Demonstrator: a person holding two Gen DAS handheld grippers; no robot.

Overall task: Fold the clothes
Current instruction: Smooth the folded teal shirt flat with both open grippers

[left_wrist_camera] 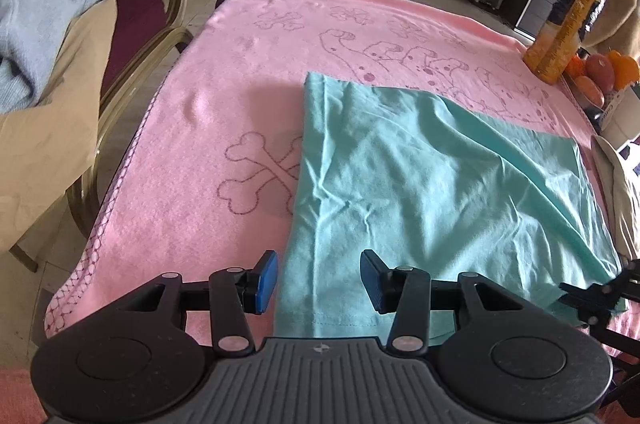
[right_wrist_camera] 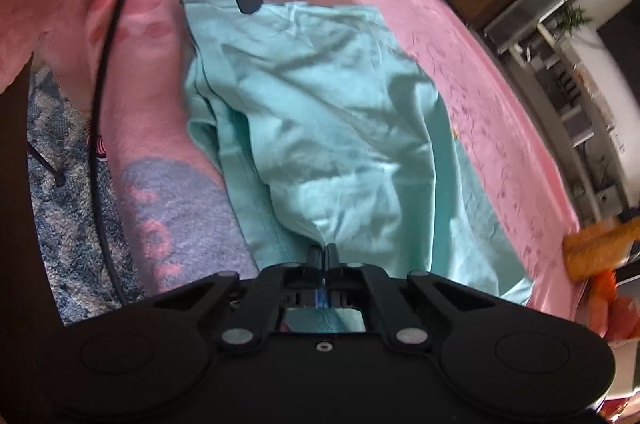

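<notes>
On the pink blanket (left_wrist_camera: 208,72) lies the teal garment (left_wrist_camera: 420,176), partly folded and rumpled. The right gripper (right_wrist_camera: 322,254) is clamped shut, seemingly pinching a tuft of cloth at its near edge, though the view is tight. The left gripper (left_wrist_camera: 318,278) stands half open over the hem, holding nothing. Lifting one-sided could drag the fold askew
</notes>
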